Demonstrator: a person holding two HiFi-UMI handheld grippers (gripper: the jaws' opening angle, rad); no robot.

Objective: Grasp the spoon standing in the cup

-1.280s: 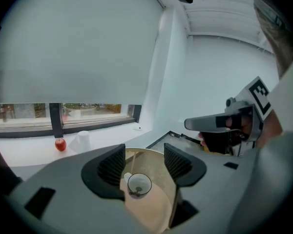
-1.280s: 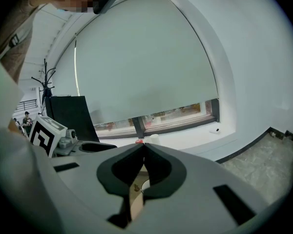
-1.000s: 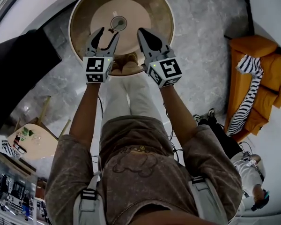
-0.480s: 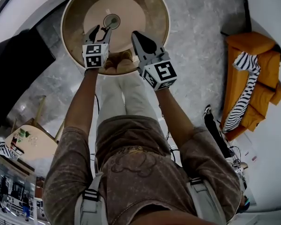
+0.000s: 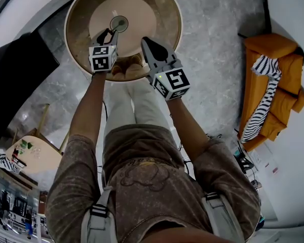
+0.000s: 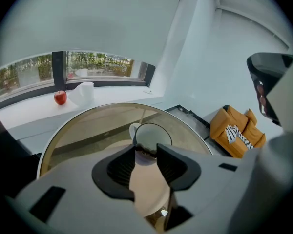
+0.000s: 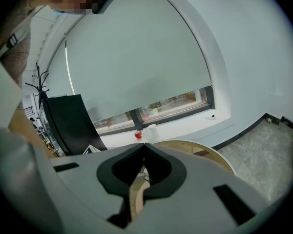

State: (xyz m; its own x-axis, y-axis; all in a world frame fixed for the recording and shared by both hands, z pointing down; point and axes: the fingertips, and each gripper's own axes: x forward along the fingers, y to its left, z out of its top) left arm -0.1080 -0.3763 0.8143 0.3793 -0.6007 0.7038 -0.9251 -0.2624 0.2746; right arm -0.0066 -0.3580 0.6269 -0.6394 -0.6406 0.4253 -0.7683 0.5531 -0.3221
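A white cup stands near the middle of the round glass-topped table. In the left gripper view the cup sits just beyond the jaw tips, its handle to the left. A small dark tip, apparently the spoon's top end, shows in the gap between the tips. My left gripper reaches the cup's near side, its jaws closing with that tip between them; I cannot see the pads pressing on it. My right gripper hovers over the table's near right part, shut on nothing, its tips meeting.
A red apple and a white object rest on the window ledge behind the table. An orange sofa with a striped cloth stands on the marble floor to the right. A black panel is at the left.
My left gripper moved forward to the cup and its jaws narrowed from wide open. The right gripper shifted slightly forward and stayed shut.
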